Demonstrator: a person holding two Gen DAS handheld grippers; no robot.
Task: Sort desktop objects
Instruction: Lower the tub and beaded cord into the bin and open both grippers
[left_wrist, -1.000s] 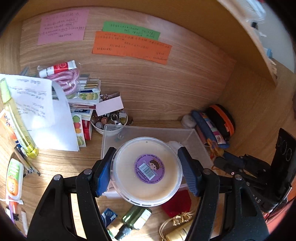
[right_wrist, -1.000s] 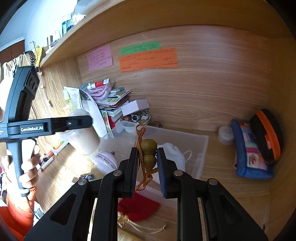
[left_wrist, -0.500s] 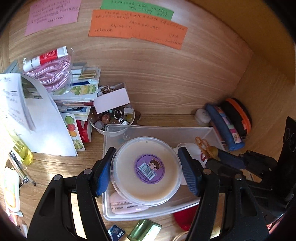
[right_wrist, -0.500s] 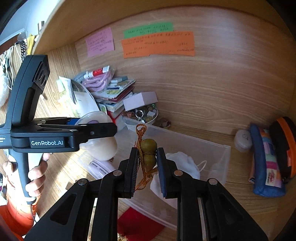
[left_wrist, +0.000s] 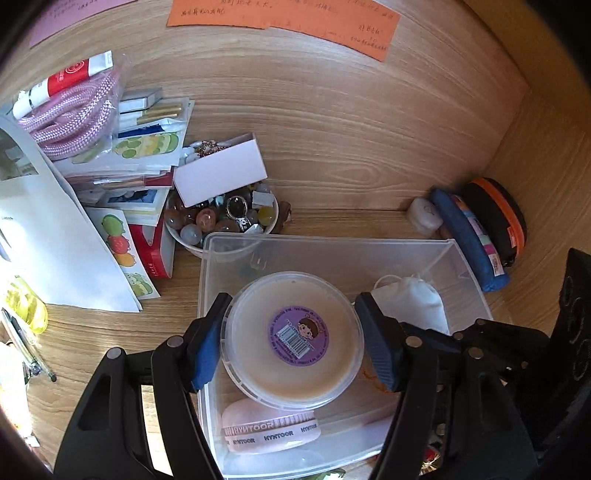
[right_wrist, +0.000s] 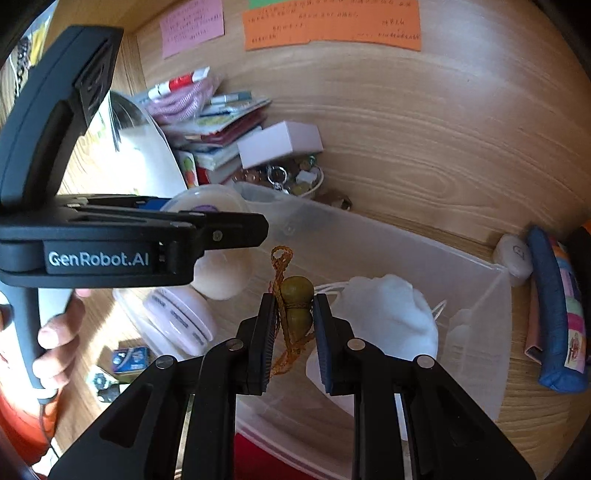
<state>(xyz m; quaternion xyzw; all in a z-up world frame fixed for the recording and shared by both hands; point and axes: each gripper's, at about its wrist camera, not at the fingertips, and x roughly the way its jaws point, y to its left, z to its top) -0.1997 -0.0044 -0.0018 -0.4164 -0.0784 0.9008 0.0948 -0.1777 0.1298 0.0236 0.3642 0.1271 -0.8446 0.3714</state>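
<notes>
Left wrist view: my left gripper (left_wrist: 291, 339) is clamped on the round tub (left_wrist: 293, 338), held over the clear bin (left_wrist: 332, 247) above a pink case (left_wrist: 269, 430). Right wrist view — my right gripper (right_wrist: 294, 317) pinches the gourd charm (right_wrist: 296, 304) above the bin (right_wrist: 480, 295), beside a white pouch (right_wrist: 388, 314)

I see a translucent plastic bin (left_wrist: 332, 251), a wood-grain bench (left_wrist: 92, 332), a white cloth pouch (right_wrist: 388, 314) and a glossy gourd charm (right_wrist: 297, 302).
</notes>
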